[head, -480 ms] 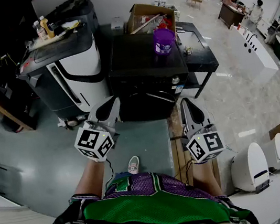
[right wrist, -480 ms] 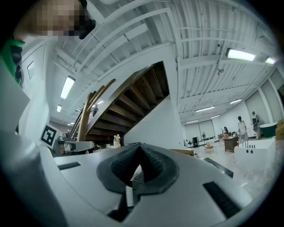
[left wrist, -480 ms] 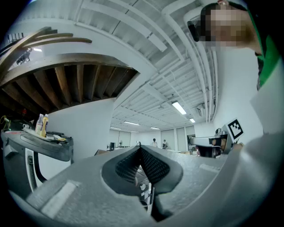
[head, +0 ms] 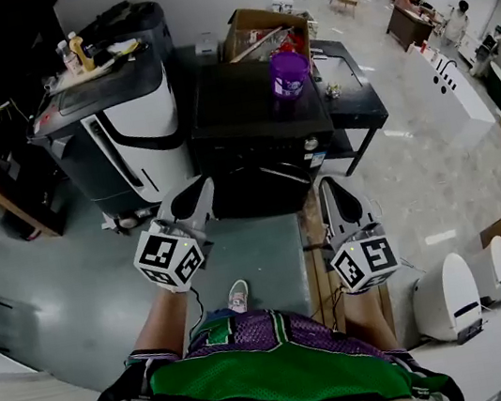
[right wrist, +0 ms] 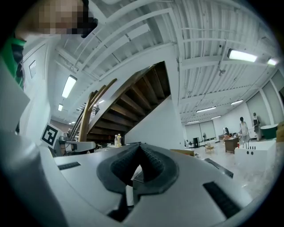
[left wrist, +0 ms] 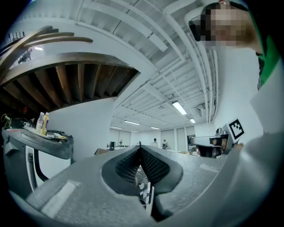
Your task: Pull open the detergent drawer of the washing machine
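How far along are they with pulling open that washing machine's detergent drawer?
Nothing looks done yet. The left tongs and right tongs are both closed and empty, held in the air short of the black machine with the purple tub on top. The drawer can't be picked out from above, and nothing juts from the front. All steps are left: reach the drawer, grip it, pull.

The washing machine (head: pixel 255 113) was a black, boxy unit standing upright, its flat top facing the head view. Its front showed only as a foreshortened dark strip, so the detergent drawer could not be made out.
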Demonstrator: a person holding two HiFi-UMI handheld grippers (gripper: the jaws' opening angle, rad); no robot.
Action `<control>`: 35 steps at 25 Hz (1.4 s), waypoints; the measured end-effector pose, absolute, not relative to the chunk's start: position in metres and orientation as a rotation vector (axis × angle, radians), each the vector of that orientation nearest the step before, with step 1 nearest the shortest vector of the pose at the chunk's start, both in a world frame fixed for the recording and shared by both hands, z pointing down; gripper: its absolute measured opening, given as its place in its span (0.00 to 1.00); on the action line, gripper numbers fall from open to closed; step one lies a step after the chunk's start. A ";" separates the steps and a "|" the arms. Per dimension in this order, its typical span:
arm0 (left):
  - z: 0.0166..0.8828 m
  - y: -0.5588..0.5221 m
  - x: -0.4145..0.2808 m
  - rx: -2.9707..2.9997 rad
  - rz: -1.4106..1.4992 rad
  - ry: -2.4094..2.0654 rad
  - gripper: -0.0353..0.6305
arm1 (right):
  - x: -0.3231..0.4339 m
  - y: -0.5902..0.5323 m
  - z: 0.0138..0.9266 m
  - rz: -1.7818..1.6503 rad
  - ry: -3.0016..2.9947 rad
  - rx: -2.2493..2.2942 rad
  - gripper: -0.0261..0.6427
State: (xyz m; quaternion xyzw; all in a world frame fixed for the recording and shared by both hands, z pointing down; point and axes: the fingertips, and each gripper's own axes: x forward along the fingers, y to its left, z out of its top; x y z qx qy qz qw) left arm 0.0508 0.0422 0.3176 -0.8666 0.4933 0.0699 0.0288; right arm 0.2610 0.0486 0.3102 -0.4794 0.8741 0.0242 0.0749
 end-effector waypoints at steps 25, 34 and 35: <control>0.328 -0.015 -0.049 -2.659 0.153 1.518 0.08 | 0.145 -0.011 0.311 0.048 2.640 -1.308 0.04; 0.316 -0.082 -0.138 -2.697 0.150 1.416 0.08 | 0.047 -0.069 0.311 0.016 2.609 -1.419 0.04; 0.315 -0.088 -0.146 -2.700 0.157 1.411 0.08 | 0.038 -0.074 0.311 0.018 2.605 -1.417 0.04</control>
